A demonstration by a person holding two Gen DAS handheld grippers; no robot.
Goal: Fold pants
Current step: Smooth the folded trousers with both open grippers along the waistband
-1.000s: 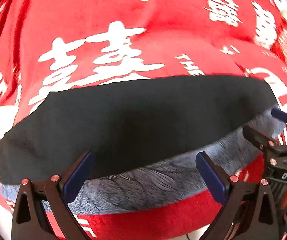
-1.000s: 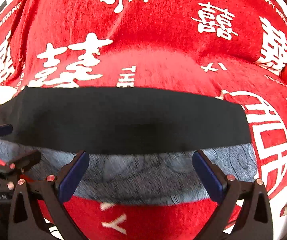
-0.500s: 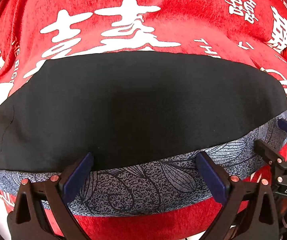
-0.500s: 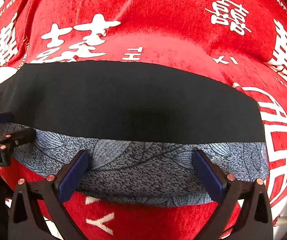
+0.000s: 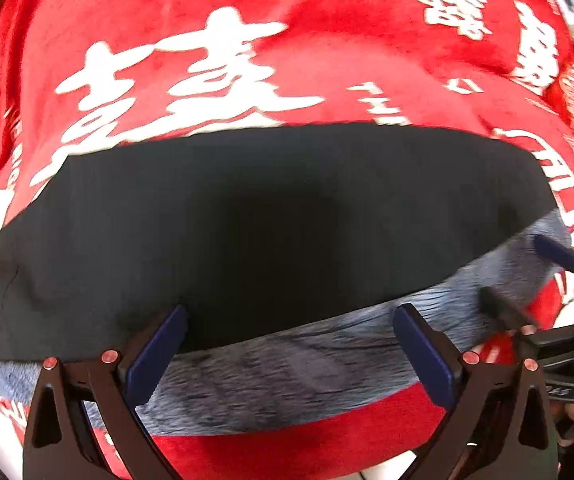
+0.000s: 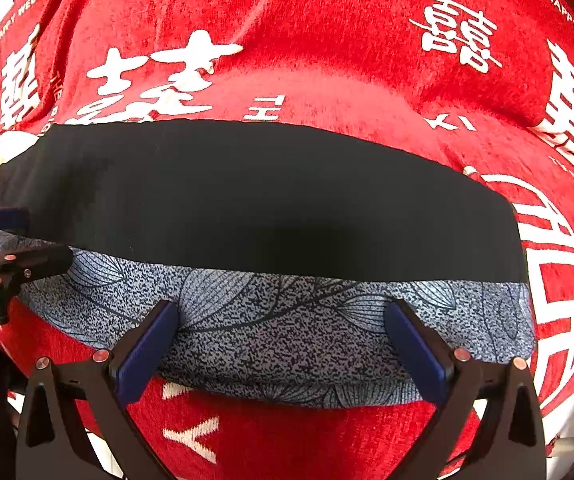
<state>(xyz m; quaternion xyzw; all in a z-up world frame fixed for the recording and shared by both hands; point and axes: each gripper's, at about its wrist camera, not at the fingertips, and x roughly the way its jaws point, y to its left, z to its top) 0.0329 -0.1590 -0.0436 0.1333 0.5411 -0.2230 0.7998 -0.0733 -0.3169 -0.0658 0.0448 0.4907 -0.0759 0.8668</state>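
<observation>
At the near edge of the red cloth, the pants are laid flat as a wide folded band, a grey leaf-patterned strip nearest and a black panel beyond it. The right gripper is held low over the patterned strip with its jaws wide apart, clamped on nothing. The left gripper is posed alike beside it, jaws spread, above the strip's other end. For a clean next fold, the near edge is best pinched at both ends together, lifted evenly and carried over the black panel so that the edges are kept aligned.
</observation>
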